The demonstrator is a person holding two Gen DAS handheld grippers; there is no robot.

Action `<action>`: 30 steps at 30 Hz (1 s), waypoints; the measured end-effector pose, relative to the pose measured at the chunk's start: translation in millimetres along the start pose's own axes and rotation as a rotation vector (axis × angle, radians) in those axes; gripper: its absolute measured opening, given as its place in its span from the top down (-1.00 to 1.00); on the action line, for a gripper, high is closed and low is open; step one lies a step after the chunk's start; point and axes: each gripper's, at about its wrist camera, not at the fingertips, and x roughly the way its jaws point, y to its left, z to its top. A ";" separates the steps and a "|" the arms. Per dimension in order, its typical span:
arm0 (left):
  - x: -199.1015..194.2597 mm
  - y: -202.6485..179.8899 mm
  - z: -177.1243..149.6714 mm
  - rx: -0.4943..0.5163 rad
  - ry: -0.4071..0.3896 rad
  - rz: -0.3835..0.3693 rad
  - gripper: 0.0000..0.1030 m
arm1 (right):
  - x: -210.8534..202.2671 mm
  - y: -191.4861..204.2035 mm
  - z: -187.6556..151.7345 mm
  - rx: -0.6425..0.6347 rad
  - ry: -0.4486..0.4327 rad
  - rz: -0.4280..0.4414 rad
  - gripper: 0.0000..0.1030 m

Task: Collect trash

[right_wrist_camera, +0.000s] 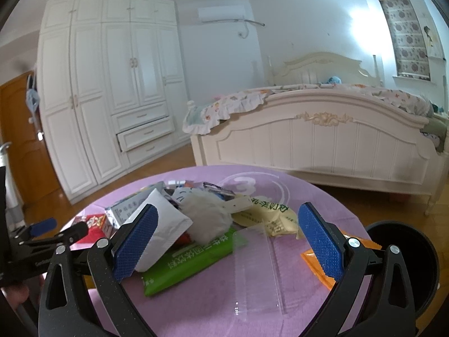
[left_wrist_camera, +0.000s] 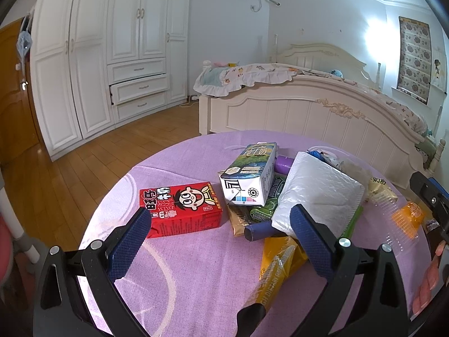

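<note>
Both tongs, left and right, spread apart, empty, over round purple cloth-covered surface. Glossy red rectangular milk carton lies flat beside crinkled white padded pouch; clear ribbed plastic tray beside black round bin.

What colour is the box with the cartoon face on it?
Red, with white and black print. The left wrist view shows it best.
</note>
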 end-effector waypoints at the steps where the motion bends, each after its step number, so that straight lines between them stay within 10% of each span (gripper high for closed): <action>1: -0.3 -7.5 0.5 -0.003 0.002 0.004 -0.90 | 0.0 -0.1 0.1 0.000 0.000 0.000 -0.92; 30: 1.4 -20.9 -5.0 -0.019 0.007 0.013 -0.90 | 3.7 -2.6 1.3 0.010 0.010 0.026 -0.92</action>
